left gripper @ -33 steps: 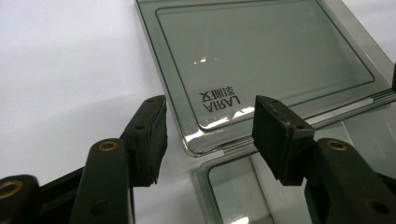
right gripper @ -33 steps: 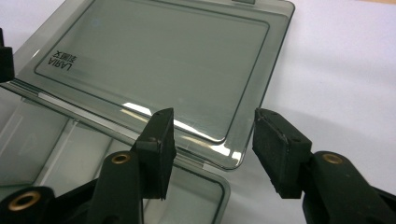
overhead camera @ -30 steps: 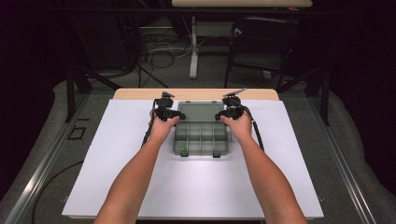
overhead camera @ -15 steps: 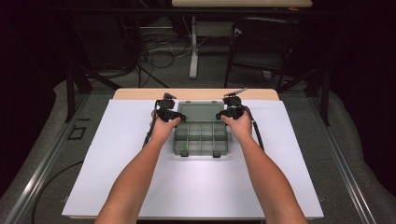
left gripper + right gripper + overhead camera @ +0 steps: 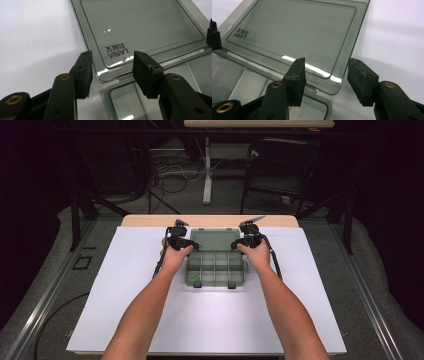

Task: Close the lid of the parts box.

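Nearest: bare forearms entering from the bottom edge, over a white table cover point(image 5: 210, 320). Mid-table: smoky translucent plastic compartment box point(image 5: 216, 268), open, divided into small cells; one small green item point(image 5: 196, 278) in a near-left cell, kind not discernible; other cells' contents unclear. Left gripper point(image 5: 111, 67) and right gripper point(image 5: 325, 72) at the box's back corners, jaws spread, clamping nothing. Beyond: hinged clear lid point(image 5: 140, 30) lying flat, printed lettering reversed.
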`<state>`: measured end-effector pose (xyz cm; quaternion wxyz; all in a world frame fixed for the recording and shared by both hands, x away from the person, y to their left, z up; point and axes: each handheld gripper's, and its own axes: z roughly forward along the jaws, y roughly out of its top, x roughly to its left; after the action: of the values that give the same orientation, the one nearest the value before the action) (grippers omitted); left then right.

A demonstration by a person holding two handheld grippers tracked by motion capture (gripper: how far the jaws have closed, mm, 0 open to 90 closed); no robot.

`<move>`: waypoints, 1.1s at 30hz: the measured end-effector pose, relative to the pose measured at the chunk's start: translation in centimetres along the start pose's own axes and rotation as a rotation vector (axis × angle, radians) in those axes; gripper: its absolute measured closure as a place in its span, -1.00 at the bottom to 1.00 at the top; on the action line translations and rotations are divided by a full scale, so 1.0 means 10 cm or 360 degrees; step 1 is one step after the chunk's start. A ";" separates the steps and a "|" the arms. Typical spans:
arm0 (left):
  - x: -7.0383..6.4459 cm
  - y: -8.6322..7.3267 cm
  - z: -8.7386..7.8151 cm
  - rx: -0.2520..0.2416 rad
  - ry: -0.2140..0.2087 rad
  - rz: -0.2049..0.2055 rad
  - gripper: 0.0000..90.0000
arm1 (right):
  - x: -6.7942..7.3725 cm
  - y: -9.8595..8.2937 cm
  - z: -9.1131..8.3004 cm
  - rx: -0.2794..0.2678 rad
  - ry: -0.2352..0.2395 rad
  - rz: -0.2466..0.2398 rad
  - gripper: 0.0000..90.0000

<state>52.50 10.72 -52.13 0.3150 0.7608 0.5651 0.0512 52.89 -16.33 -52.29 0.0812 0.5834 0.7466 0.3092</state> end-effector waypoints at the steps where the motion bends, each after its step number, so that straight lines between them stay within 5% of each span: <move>1: 0.01 0.00 0.00 0.0001 -0.0005 -0.0002 0.13 | 0.00 0.00 0.00 -0.0002 0.0000 0.0000 0.07; 33: 0.09 0.00 0.10 -0.0004 -0.0046 -0.0049 0.10 | -0.13 -0.01 0.13 0.0016 0.0115 0.0096 -0.01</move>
<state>53.25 11.11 -53.16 0.3247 0.7524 0.5720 0.0360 53.88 -17.09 -53.67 0.0419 0.5945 0.7326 0.3287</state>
